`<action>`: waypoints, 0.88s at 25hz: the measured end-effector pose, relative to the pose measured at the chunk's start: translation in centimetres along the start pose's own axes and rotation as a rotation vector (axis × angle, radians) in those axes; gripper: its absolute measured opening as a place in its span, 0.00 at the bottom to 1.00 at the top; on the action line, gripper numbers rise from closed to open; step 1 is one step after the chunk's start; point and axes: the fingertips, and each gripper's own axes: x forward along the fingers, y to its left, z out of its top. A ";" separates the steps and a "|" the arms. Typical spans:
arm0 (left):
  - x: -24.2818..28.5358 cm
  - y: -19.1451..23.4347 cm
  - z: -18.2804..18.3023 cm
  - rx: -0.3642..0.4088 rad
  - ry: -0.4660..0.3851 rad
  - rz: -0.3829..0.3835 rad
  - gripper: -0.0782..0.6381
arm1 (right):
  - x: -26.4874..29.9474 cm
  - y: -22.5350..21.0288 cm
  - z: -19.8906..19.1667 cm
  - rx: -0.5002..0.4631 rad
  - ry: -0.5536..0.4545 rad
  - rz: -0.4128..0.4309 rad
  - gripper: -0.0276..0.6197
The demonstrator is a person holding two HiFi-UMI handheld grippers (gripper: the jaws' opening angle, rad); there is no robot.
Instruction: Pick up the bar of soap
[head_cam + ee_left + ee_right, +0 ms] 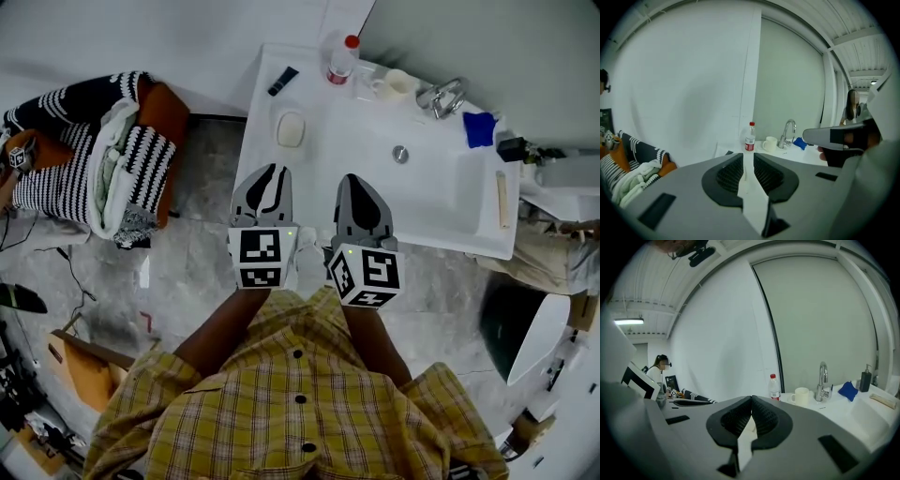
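Pale bar of soap (291,128) lies on the white counter (323,155) just ahead of the left tongs (267,178), lengthwise along their line. They stand slightly parted and empty. The right tongs (354,187), farther off, are clenched on nothing.

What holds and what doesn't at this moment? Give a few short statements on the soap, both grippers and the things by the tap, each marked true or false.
1. The soap lies on the counter, apart from both grippers. True.
2. The left gripper grips the soap. False: its fingers stand slightly apart with nothing between them.
3. The right gripper has its fingers together and holds nothing. True.
4. The bottle has a blue cap. False: the cap is red.
5. The mug stands between the bottle and the tap. True.
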 end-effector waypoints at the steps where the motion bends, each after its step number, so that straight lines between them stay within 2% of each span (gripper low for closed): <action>1: 0.8 0.0 -0.1 0.000 0.009 0.003 0.20 | 0.4 -0.5 0.0 0.001 0.004 -0.001 0.07; 14: 9.2 1.8 -2.6 0.028 0.148 0.073 0.32 | 6.4 -4.2 -1.8 0.027 0.078 0.013 0.07; 22: 13.9 2.3 -4.1 -0.015 0.253 0.072 0.39 | 9.1 -5.1 -3.0 0.044 0.124 0.032 0.07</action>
